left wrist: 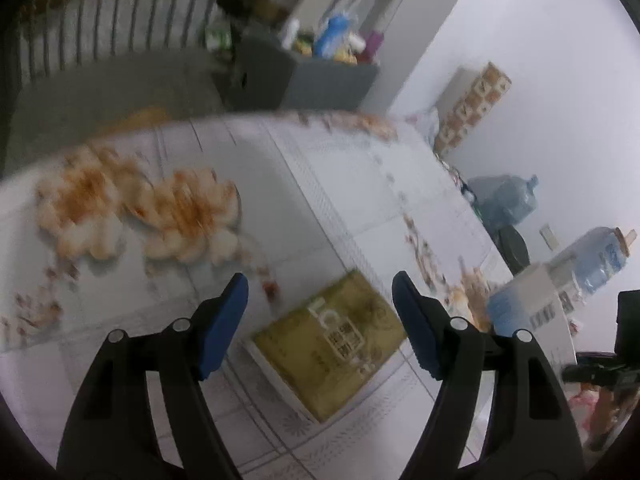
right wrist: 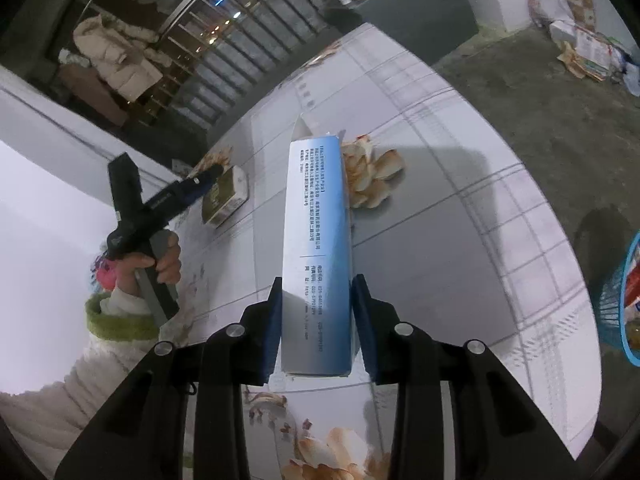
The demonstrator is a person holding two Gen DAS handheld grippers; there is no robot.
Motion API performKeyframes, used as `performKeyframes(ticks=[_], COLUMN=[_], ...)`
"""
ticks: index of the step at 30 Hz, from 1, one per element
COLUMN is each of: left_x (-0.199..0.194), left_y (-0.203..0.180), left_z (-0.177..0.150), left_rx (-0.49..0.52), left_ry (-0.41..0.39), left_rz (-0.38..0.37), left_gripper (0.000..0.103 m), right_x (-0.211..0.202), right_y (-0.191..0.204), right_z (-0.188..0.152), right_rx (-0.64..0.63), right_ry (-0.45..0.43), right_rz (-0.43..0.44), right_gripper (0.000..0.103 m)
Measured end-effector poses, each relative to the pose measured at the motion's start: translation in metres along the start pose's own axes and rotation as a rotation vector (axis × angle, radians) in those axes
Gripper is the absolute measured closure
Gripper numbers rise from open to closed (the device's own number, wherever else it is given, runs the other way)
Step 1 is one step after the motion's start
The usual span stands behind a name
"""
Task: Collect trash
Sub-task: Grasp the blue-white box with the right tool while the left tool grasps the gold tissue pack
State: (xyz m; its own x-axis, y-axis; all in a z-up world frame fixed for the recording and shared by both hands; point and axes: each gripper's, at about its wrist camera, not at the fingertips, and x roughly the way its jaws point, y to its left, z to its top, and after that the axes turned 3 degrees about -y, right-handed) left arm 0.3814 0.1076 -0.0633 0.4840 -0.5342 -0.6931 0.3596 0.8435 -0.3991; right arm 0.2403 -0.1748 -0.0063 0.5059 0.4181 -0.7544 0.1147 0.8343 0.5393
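Observation:
My right gripper is shut on a long white and blue carton and holds it above the round table. The carton also shows at the right edge of the left wrist view. My left gripper is open, just above a flat olive-gold box that lies on the table between the fingers. In the right wrist view the left gripper hovers at that gold box, held by a hand.
A blue mesh basket with trash in it stands on the floor at the table's right. The tablecloth has orange flower prints. A grey cabinet with bottles, water jugs and floor clutter lie beyond.

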Motion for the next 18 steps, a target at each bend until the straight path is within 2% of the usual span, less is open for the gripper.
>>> performKeyframes(ticks=[2, 5, 7, 10, 13, 15, 18], left_x=[0.0, -0.007, -0.013, -0.014, -0.007, -0.004, -0.001], left_y=[-0.008, -0.025, -0.038, -0.052, -0.062, -0.066, -0.069], left_z=[-0.008, -0.025, -0.037, -0.05, -0.054, -0.055, -0.052], left_rx=[0.026, 0.059, 0.088, 0.127, 0.152, 0.149, 0.109], left_ry=[0.012, 0.041, 0.037, 0.03, 0.04, 0.029, 0.019], left_rz=[-0.006, -0.066, -0.067, 0.001, 0.12, 0.177, 0.197], left_gripper=[0.037, 0.038, 0.038, 0.036, 0.037, 0.043, 0.05], right_x=[-0.005, -0.007, -0.007, -0.007, -0.004, -0.004, -0.006], right_y=[0.0, 0.0, 0.0, -0.003, -0.002, -0.001, 0.0], right_z=[-0.002, -0.003, -0.003, -0.004, -0.001, -0.002, -0.006], right_rx=[-0.002, -0.008, -0.006, 0.007, 0.008, 0.003, -0.001], right_ry=[-0.004, 0.0, 0.0, -0.004, -0.008, -0.012, -0.018], right_rz=[-0.008, -0.016, -0.017, -0.01, -0.015, -0.021, -0.027], right_gripper=[0.07, 0.07, 0.07, 0.071, 0.071, 0.071, 0.071])
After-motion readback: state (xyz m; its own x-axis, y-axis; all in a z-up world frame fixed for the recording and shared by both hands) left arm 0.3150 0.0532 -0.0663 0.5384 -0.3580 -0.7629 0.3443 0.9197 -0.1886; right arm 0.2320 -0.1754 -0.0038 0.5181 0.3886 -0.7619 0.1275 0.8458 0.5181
